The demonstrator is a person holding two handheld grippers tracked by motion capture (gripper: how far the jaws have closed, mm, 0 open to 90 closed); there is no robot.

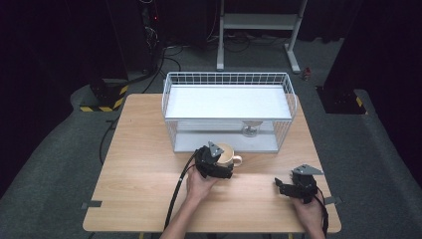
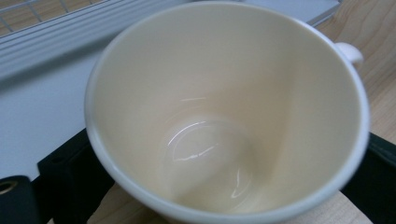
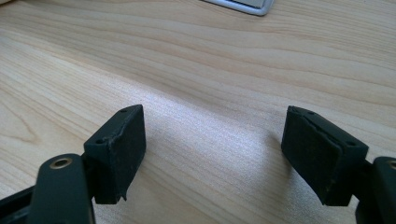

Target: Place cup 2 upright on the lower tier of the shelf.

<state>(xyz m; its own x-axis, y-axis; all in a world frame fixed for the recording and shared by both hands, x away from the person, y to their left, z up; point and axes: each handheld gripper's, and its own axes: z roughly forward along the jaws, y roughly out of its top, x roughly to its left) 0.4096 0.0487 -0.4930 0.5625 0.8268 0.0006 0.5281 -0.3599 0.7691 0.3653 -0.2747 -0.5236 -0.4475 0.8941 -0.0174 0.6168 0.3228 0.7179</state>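
The cup stands upright on the tabletop, just in front of the wire rack, its handle turned to the right. The left gripper has its fingers set on either side of the cup's body; they flank the wall closely, but whether the pads already press on it I cannot tell. Coming in low from the near side probably keeps the handle clear and the rim free.

The right gripper rests near the tabletop's right front corner, well apart from the cup, its fingers spread with bare wood between them.

A glass stands on the rack's lower shelf, right of the cup. The shelf front beside the cup is open, while the rack's lip lies close behind it.
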